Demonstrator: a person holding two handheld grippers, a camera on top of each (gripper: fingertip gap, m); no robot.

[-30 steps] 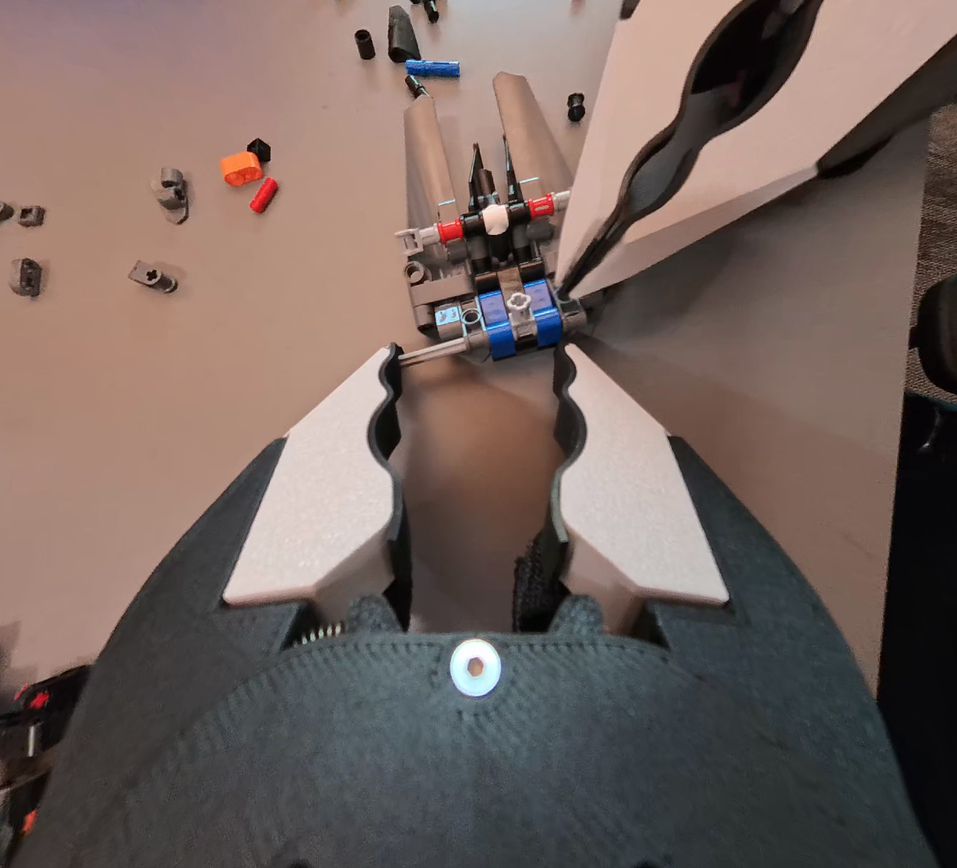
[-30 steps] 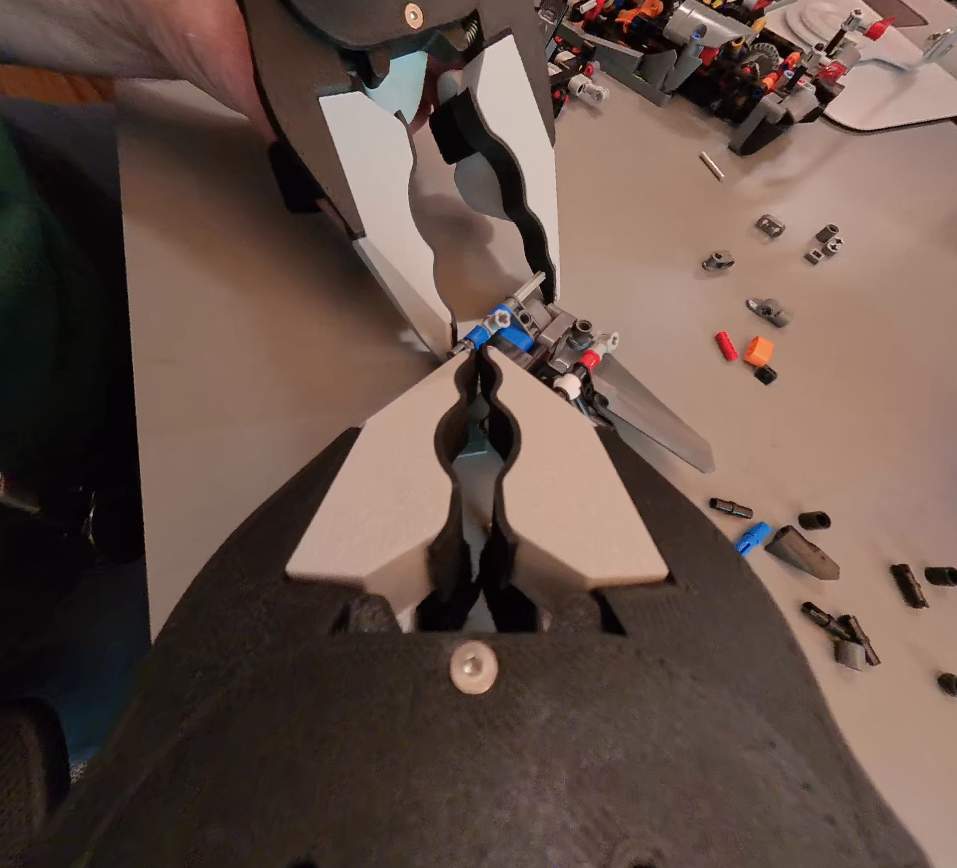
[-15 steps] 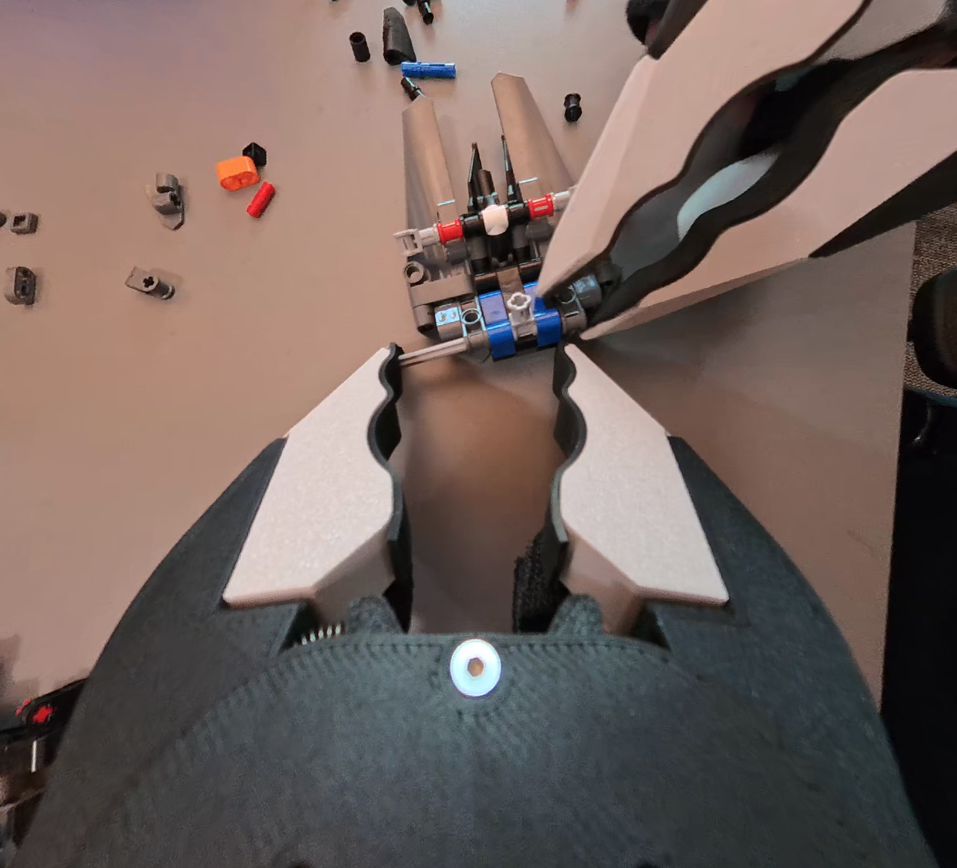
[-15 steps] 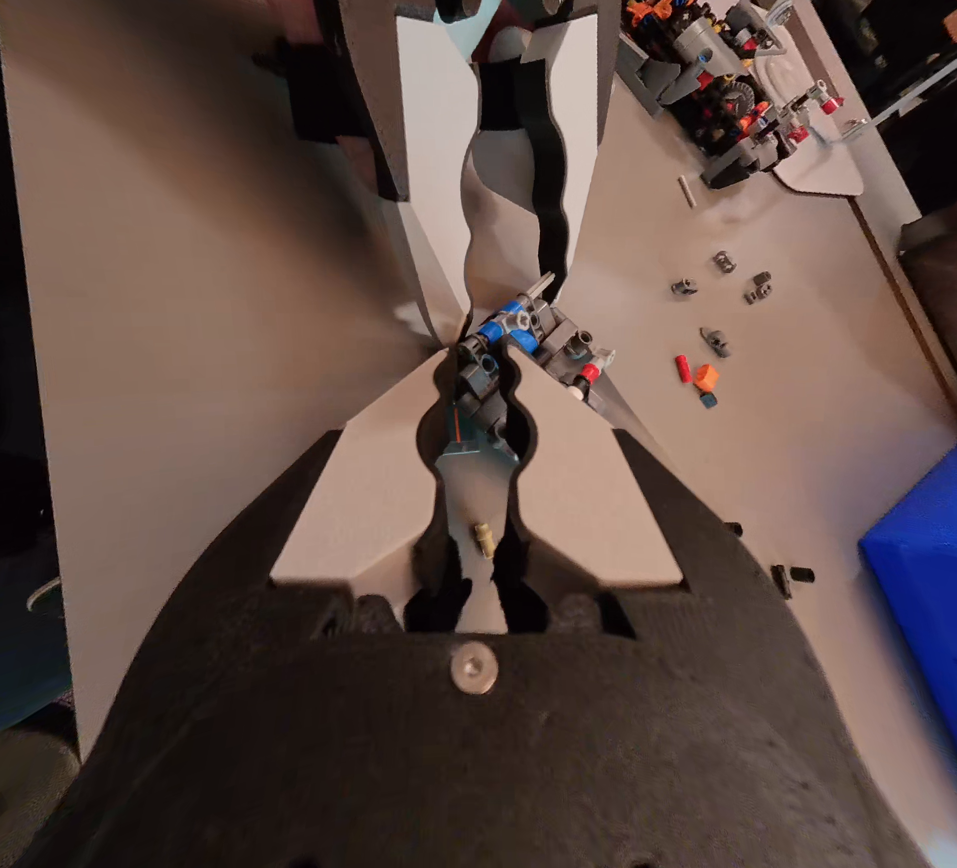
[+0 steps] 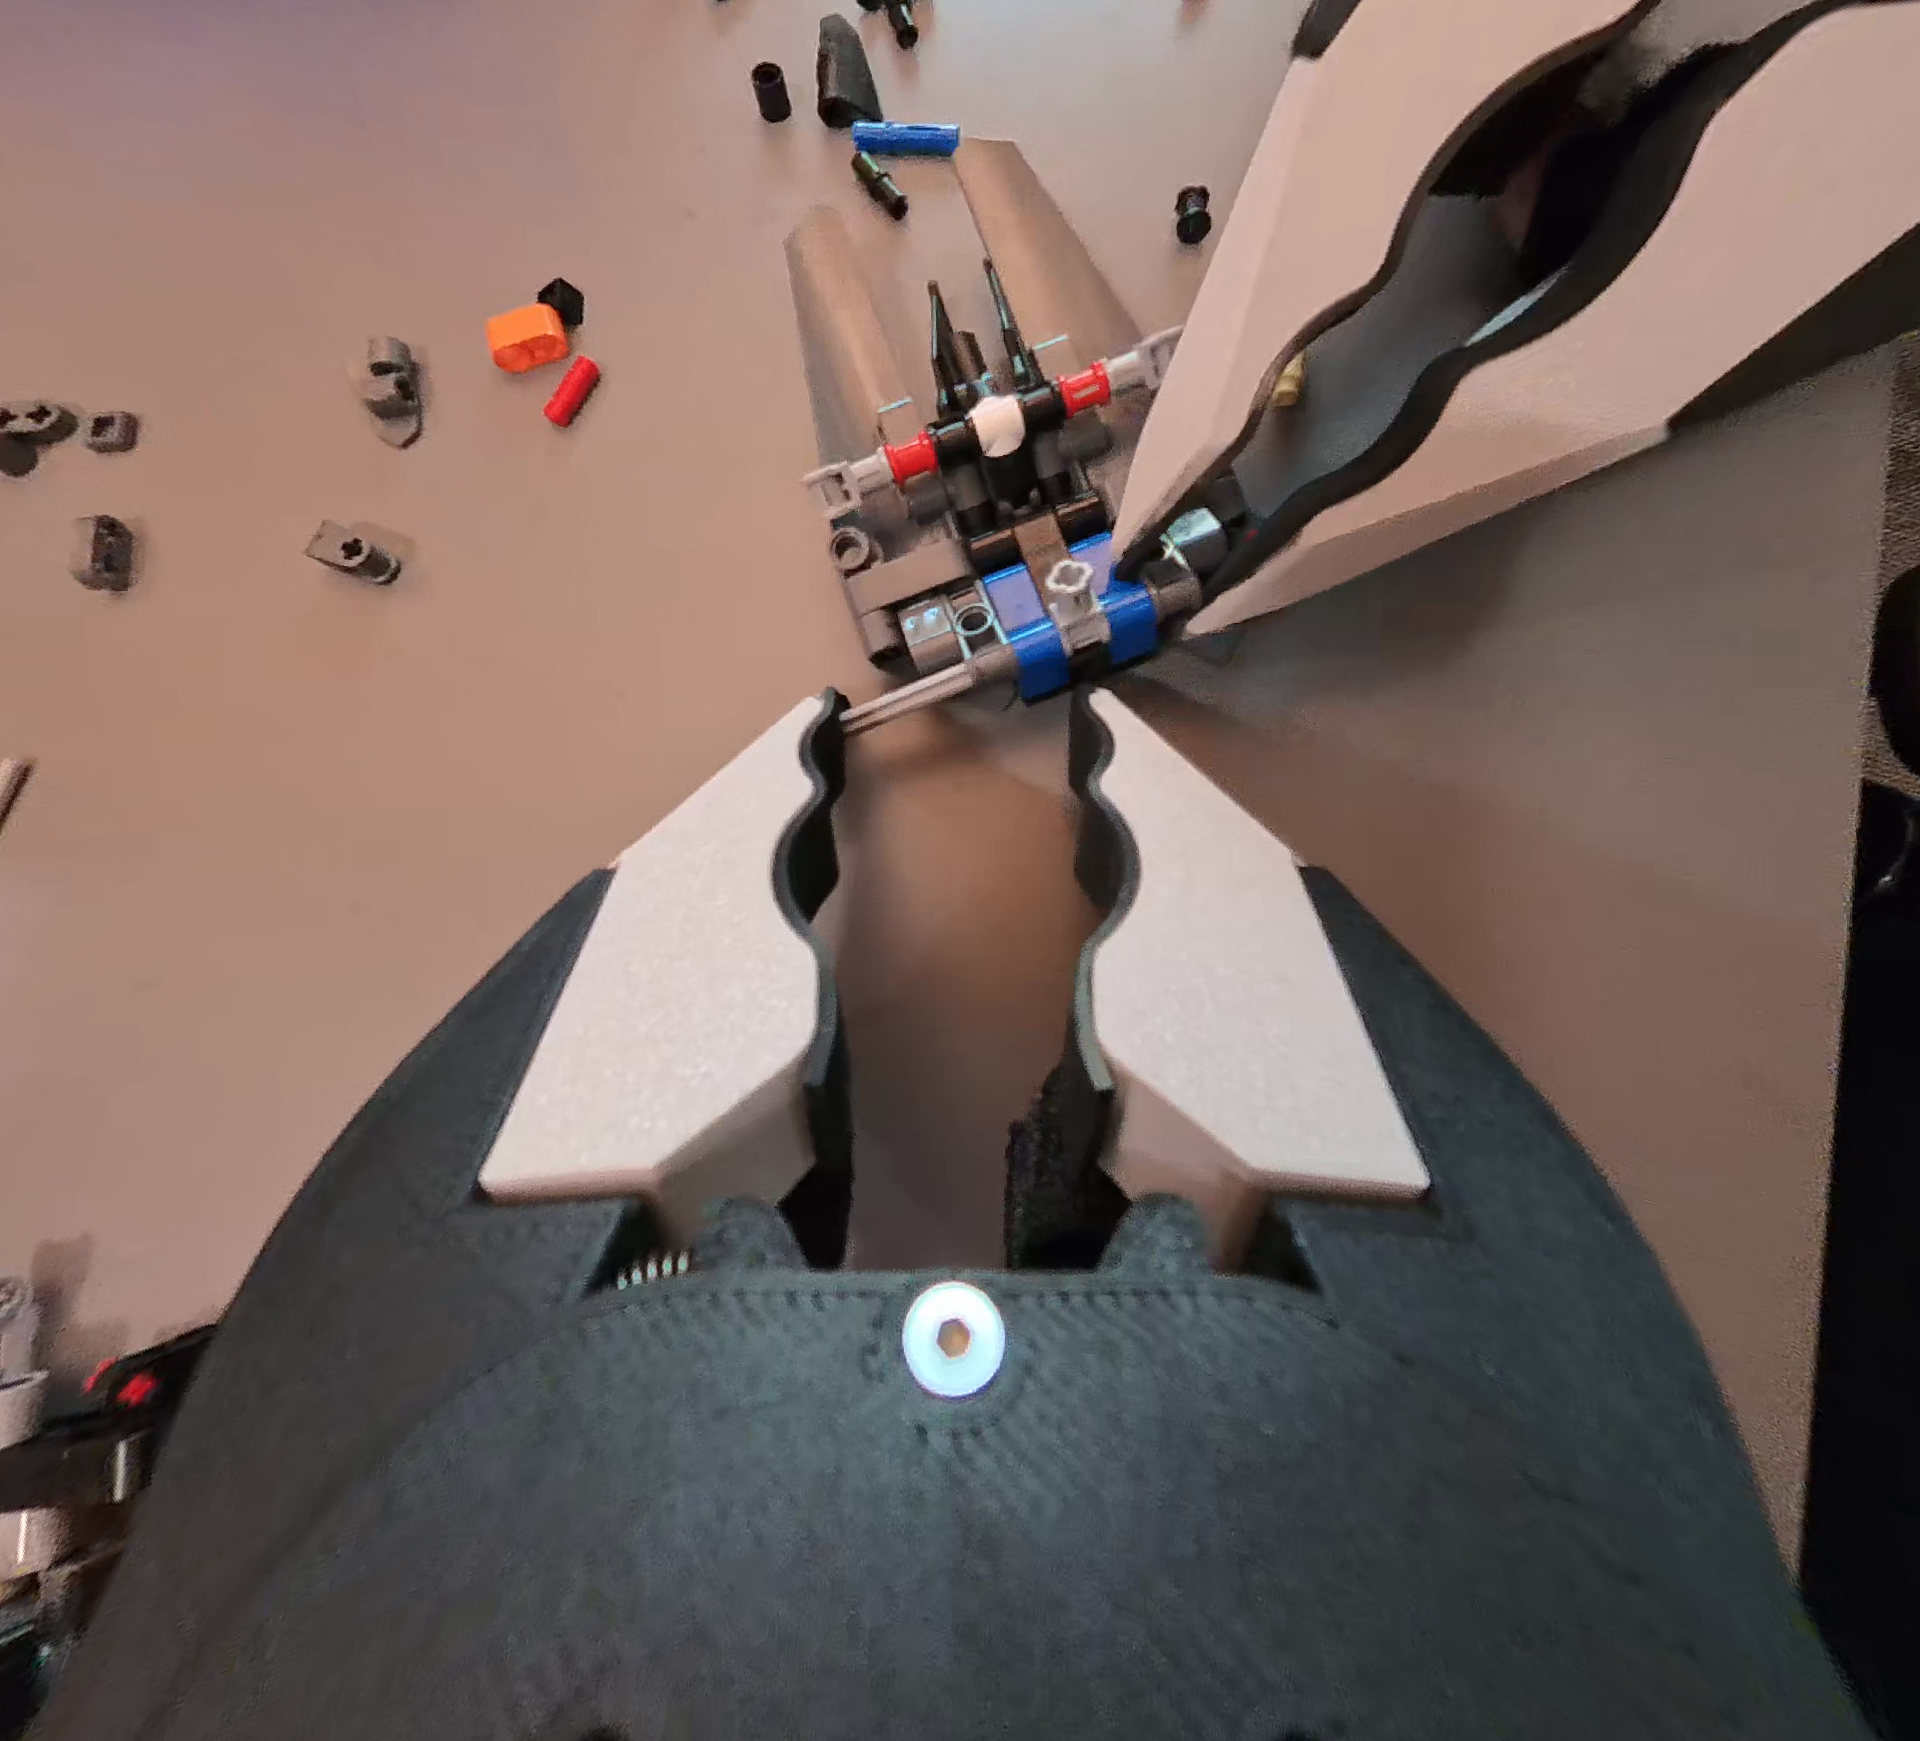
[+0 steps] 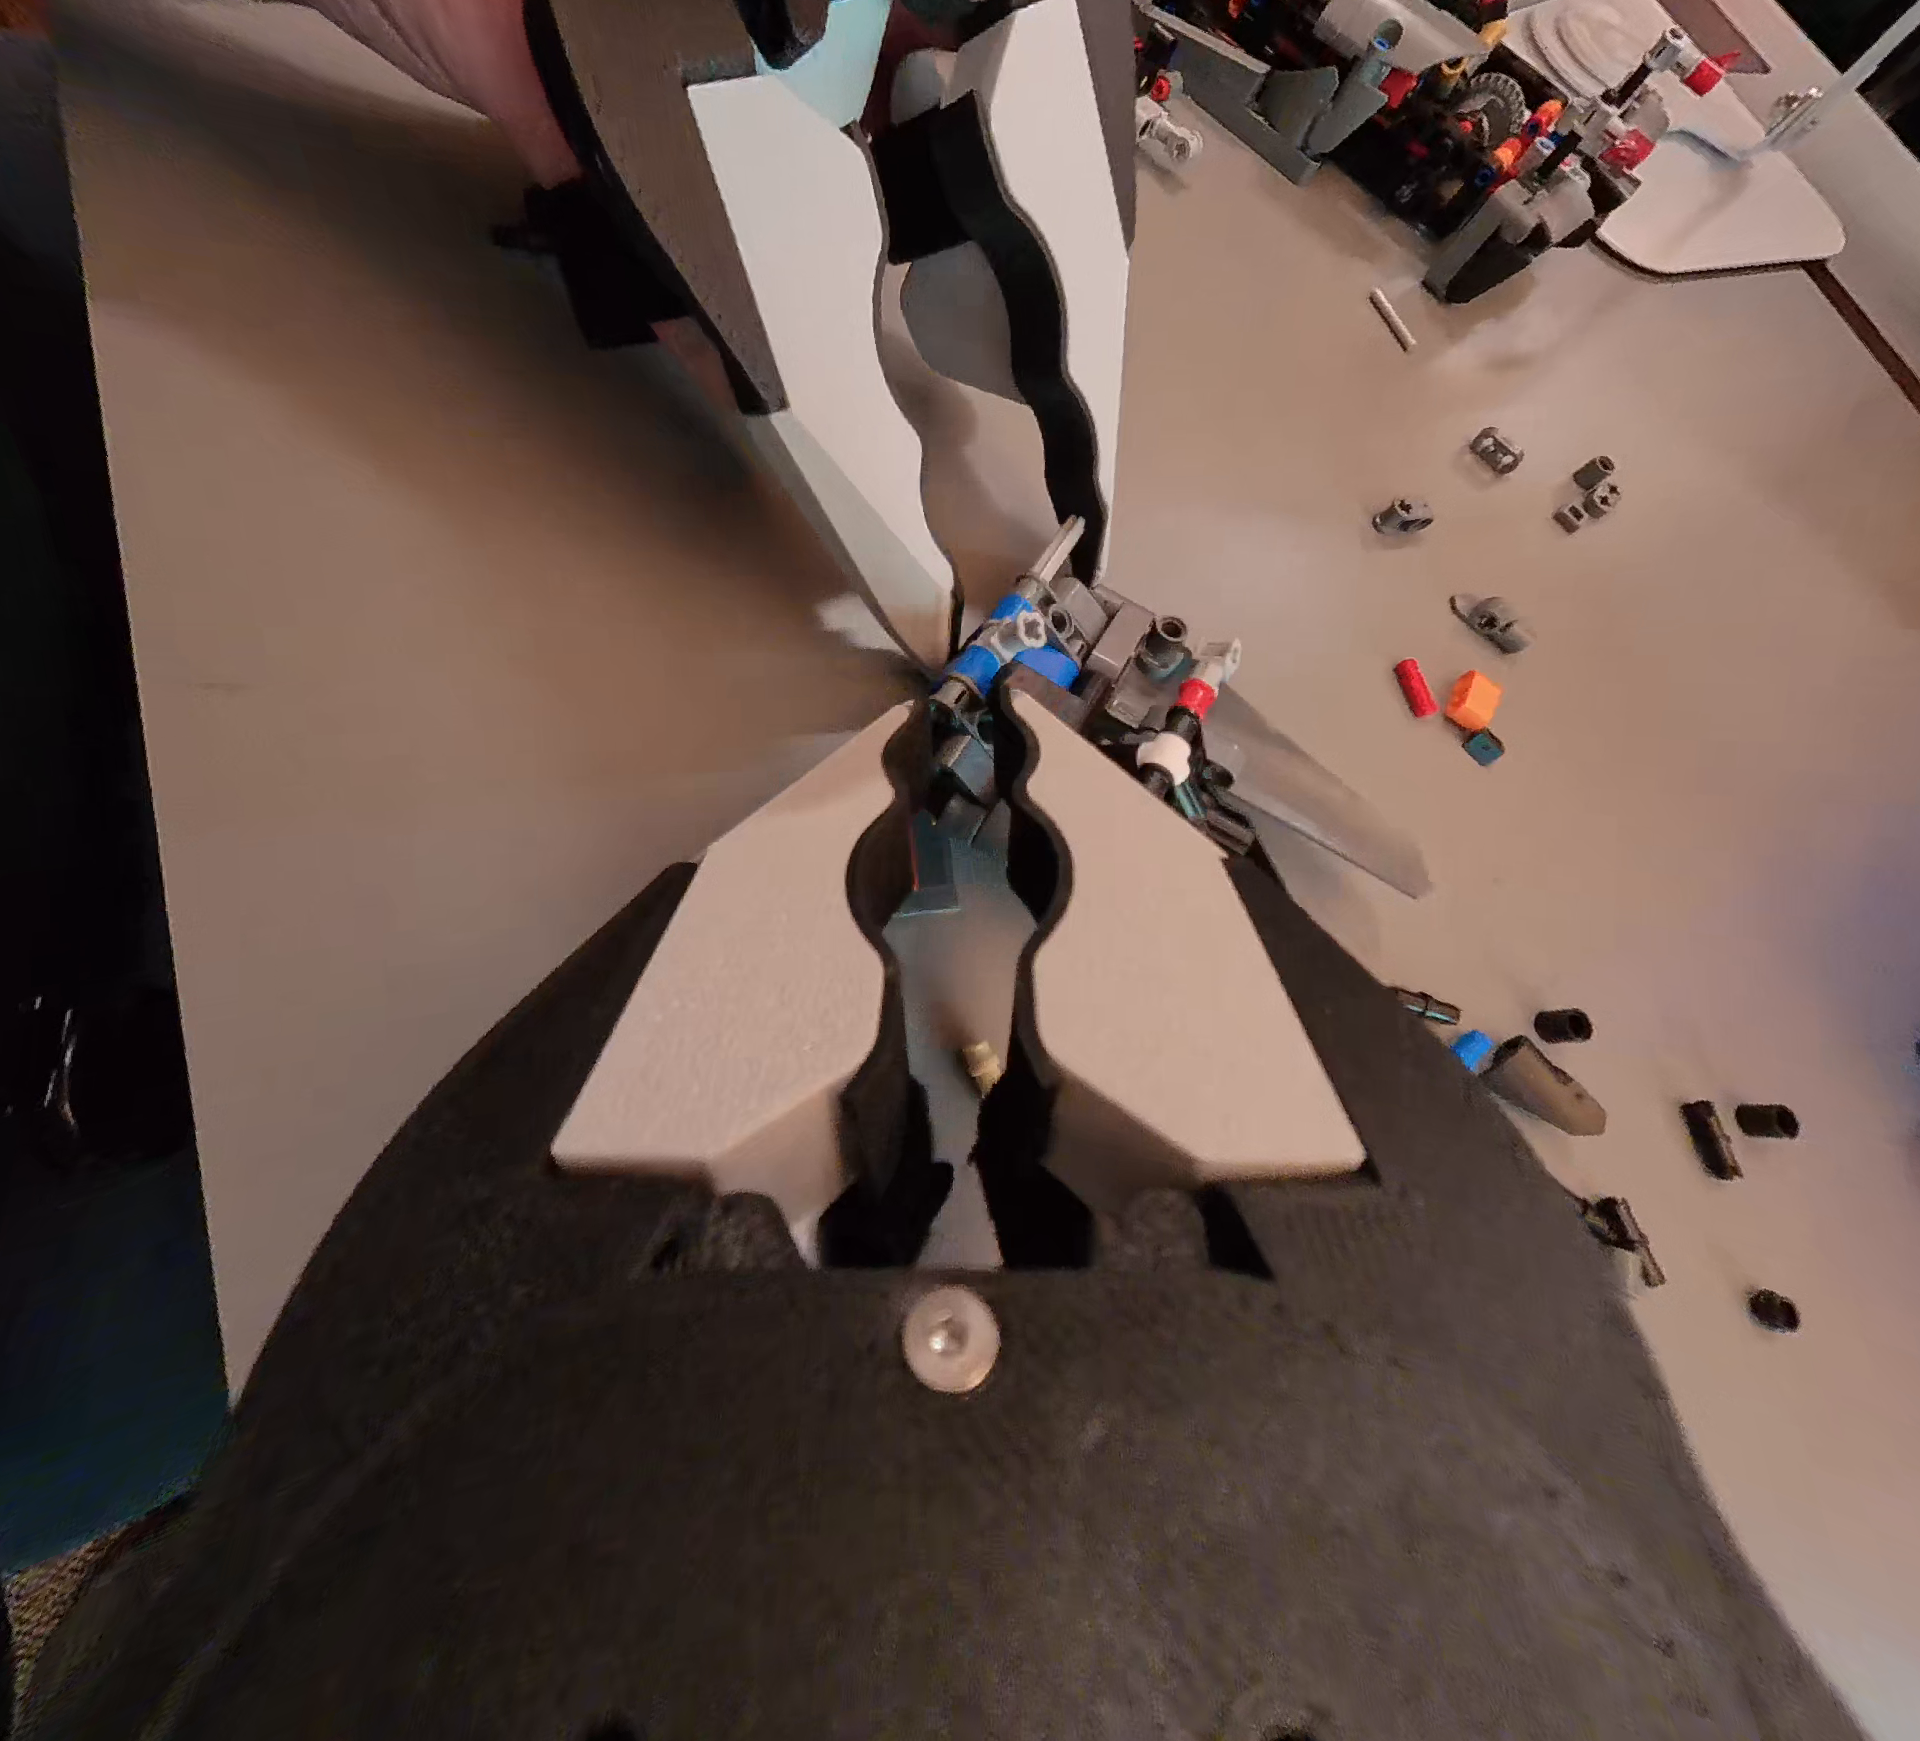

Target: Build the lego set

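A small lego assembly (image 5: 987,496) with two grey wing panels, blue bricks and red bushes lies on the table. It also shows in the right wrist view (image 6: 1101,652). My left gripper (image 5: 956,723) is open and empty, its tips just short of the assembly's near end. A thin grey axle (image 5: 904,699) sticks out of the assembly and touches my left fingertip. My right gripper (image 6: 961,704) comes in from the side and is shut on the dark end of the assembly. In the left wrist view the right gripper (image 5: 1174,579) straddles a grey connector at that end.
Loose pieces lie around: an orange brick (image 5: 528,337), a red pin (image 5: 571,389), a blue pin (image 5: 904,136), several black and grey connectors. A large built lego model (image 6: 1351,60) and a white plate (image 6: 1714,205) stand at the back. The table edge (image 5: 1860,756) is close. My left and right fingertips are right by each other.
My right gripper went from shut beside the assembly to open around its end, then narrowed onto it. My left gripper has stayed open in place.
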